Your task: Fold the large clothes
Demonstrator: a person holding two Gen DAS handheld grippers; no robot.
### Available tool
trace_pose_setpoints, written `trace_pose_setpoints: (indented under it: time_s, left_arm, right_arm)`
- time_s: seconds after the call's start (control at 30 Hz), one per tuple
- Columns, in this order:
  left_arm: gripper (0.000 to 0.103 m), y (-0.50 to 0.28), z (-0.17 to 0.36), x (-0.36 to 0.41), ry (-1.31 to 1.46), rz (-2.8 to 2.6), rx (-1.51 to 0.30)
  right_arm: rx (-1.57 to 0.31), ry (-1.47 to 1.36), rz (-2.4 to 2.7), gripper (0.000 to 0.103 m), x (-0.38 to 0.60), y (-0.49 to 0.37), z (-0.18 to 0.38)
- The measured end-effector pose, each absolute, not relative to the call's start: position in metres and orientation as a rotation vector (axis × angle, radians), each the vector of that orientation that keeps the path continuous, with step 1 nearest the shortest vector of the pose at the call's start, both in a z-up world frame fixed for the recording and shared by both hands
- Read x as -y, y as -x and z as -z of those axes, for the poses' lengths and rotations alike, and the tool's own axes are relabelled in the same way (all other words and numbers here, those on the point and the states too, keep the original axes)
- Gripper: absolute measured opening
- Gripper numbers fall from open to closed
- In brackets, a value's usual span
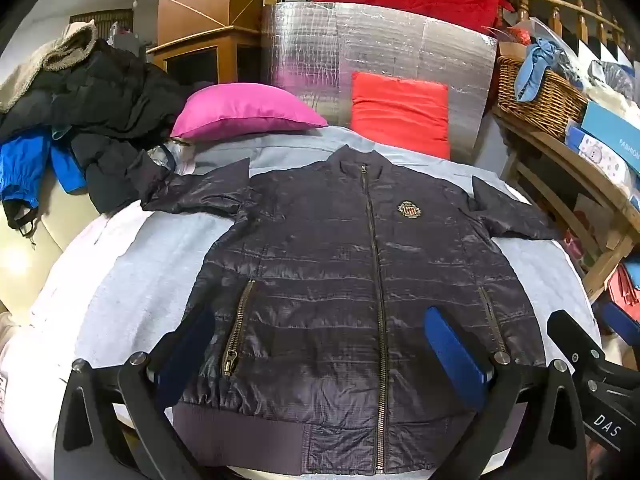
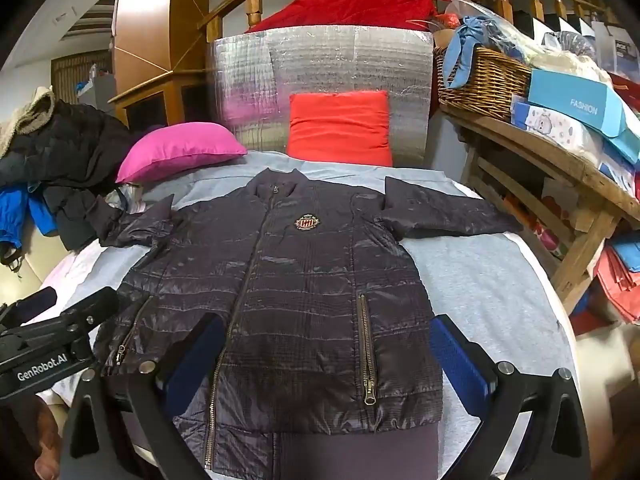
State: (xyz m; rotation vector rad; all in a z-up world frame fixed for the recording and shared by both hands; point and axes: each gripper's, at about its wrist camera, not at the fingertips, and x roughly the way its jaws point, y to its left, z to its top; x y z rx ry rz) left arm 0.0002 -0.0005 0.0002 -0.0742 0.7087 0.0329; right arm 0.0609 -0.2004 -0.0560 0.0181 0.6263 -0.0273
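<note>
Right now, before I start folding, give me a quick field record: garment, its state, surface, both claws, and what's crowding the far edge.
garment: dark jacket
state: flat, front up, zipped, sleeves spread
surface: grey sheet
left claw: open, above the hem, holding nothing
right claw: open, above the hem, holding nothing
far edge: pink pillow, red pillow
folding: not begun

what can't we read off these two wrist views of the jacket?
- Jacket hem: in both views the open left gripper and right gripper cover its corners.
- Far sleeve cuff: lost against the dark clothes pile, left view.
- Chest badge: too small to read.
- Jacket back: face-down, hidden.
</note>
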Motion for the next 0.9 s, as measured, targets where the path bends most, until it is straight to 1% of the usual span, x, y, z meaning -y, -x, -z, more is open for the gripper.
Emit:
trace_pose_setpoints:
  time_s: [0.3,0.47,0.9]
  left_arm:
    - [0.103,0.004,-0.008,0.013,0.056,-0.034,-0.695]
    - [0.103,0.006,-0.004,0.002,0.081,-0.014,-0.698]
    - [0.103,0.008,0.001,0.004,0.069,-0.015,-0.706]
  right_arm:
    - [-0.625,-0.015,0.024,0.103,0.201,-0.06,0.052]
    - [-0.626,-0.016,0.022,0.103,0.2,-0.057,0.05]
    - [-0.629,-0.026,0.022,0.103,0.204,-0.057,0.05]
